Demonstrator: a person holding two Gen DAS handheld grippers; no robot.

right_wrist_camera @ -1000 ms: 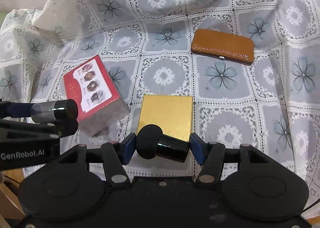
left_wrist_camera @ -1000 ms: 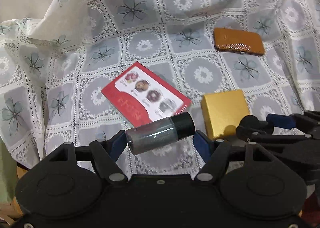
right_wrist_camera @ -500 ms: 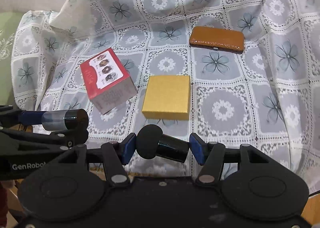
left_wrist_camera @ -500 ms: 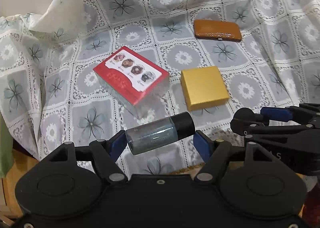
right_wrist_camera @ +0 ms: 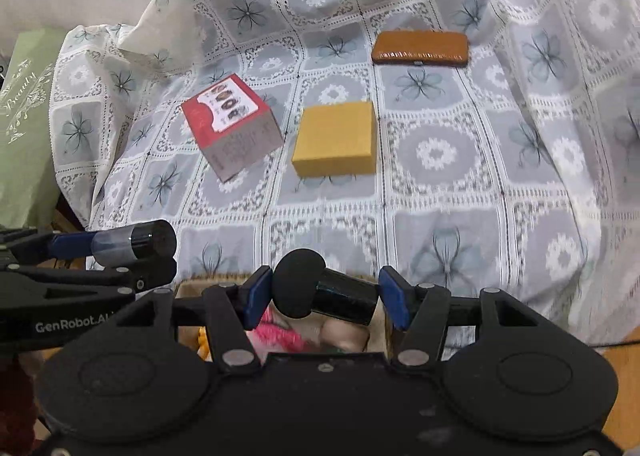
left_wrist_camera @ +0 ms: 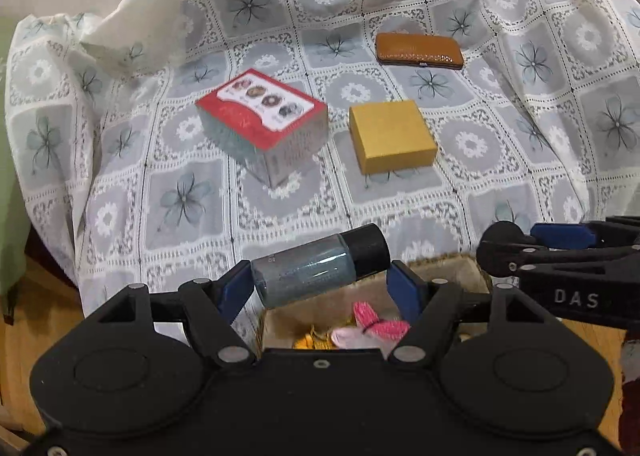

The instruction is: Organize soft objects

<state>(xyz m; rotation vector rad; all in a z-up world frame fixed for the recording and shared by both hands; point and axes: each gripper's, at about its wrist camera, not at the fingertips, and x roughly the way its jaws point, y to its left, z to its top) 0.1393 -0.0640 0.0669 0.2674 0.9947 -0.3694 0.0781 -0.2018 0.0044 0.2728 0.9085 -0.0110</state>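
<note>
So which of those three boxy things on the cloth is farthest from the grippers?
The flat brown case, at the back; the red box and gold box sit nearer, side by side.

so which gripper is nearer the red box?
Left. The left gripper sits below the red box; the right gripper is farther right, below the yellow box.

Landmark: the square box (left_wrist_camera: pixel 392 135) lies on the cloth-covered worktop (left_wrist_camera: pixel 280 211). The printed box (left_wrist_camera: pixel 262 121) lies to its left, apart from it. The flat case (left_wrist_camera: pixel 420 49) lies behind it, slightly to the right, well apart. The basket (left_wrist_camera: pixel 448 276) sits in front of the square box, below the worktop's near edge, with soft items (left_wrist_camera: pixel 376 326) inside. The left tool (left_wrist_camera: pixel 318 284), with a bottle (left_wrist_camera: pixel 320 266) lying crosswise between its fingers, is above the basket. The right tool (right_wrist_camera: pixel 322 296), with a capped container (right_wrist_camera: pixel 324 290) crosswise, is beside it to the right.
</note>
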